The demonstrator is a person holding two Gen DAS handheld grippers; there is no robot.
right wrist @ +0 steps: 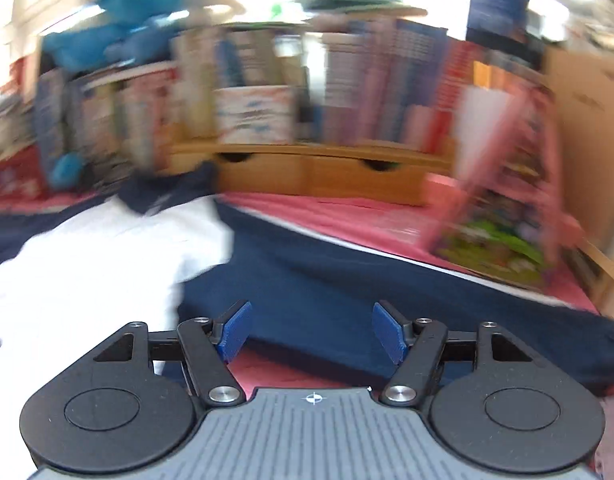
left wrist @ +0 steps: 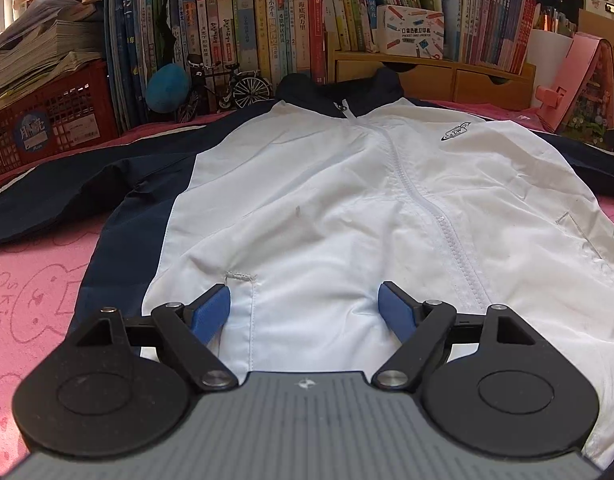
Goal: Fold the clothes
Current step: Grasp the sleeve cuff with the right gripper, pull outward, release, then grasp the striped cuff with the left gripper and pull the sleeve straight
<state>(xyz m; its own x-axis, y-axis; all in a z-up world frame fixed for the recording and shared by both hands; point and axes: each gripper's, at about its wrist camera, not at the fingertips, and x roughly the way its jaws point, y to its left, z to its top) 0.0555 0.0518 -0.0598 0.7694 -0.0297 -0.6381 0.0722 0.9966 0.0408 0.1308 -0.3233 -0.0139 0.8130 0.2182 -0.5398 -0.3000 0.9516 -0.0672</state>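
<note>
A white jacket with navy sleeves and collar lies front up on a pink mat, its zipper running up the middle. My left gripper hovers over the jacket's lower hem near a pocket seam, jaws open, nothing between the blue pads. The right wrist view is blurred by motion. My right gripper stands open above the jacket's navy sleeve, which stretches to the right across the mat; the pads hold nothing. The white body shows at the left.
Rows of books and a wooden drawer unit line the back. A red crate with stacked papers stands far left, a model bicycle beside it, a pink toy house at the far right.
</note>
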